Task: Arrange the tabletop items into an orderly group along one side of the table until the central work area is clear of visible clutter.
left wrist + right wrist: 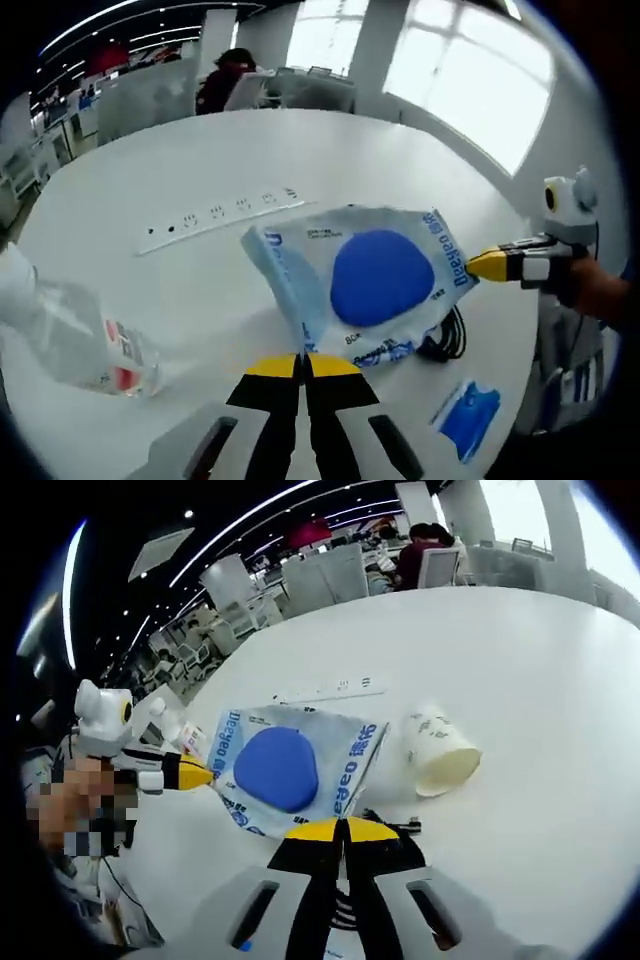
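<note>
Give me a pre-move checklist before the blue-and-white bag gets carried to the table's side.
1. Left claw shut on the bag edge: ok.
2. Right claw shut on the opposite edge: ok.
3. Bag held flat between both: ok, slightly creased.
4. Black cable free of the bag: cannot tell.
5. Paper cup upright: not ok, lying on its side.
6. Plastic bottle upright: not ok, lying down.

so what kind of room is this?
Likely an open-plan office: a big white table with a built-in socket strip, rows of desks and chairs behind, ceiling strip lights.
</note>
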A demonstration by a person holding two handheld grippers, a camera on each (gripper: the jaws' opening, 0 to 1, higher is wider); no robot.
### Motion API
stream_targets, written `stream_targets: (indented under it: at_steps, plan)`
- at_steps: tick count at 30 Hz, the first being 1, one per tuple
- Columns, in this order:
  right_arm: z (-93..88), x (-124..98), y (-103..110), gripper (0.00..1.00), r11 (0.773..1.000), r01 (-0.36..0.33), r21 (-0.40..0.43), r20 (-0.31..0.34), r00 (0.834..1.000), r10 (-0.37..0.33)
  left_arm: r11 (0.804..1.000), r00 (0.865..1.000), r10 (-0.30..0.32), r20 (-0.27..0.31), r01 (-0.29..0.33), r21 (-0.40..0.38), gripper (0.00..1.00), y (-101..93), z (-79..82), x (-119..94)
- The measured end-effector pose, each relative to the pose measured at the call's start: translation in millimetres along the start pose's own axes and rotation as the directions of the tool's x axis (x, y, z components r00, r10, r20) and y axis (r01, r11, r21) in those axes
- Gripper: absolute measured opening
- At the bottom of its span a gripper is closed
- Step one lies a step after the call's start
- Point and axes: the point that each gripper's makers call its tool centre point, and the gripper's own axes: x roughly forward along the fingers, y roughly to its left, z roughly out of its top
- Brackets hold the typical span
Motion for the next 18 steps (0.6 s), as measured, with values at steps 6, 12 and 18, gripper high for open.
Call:
stream_targets:
  at_steps: [6,12,18]
  plan:
    - [3.5,5.1,-13.0,0.00,1.000,-0.011,-0.012,-0.014,1.000,0.011,1.000,1.000,0.000,-0.003,0.000,-0.020,0.00,-3.0,-5.0,16.8]
    - [1.3,15.4,-14.5,0.00,0.999,-0.016,-0.032,-0.034,0.999,0.015,0.998,1.000,0.003,0.005,-0.003,-0.062,0.00,9.3,-2.6,23.8]
    - [4.4,26.3,-19.2,0.00,0.999,-0.010,-0.044,-0.036,0.999,0.008,0.997,1.000,0.003,-0.010,-0.003,-0.072,0.00,15.3,-3.8,37.0]
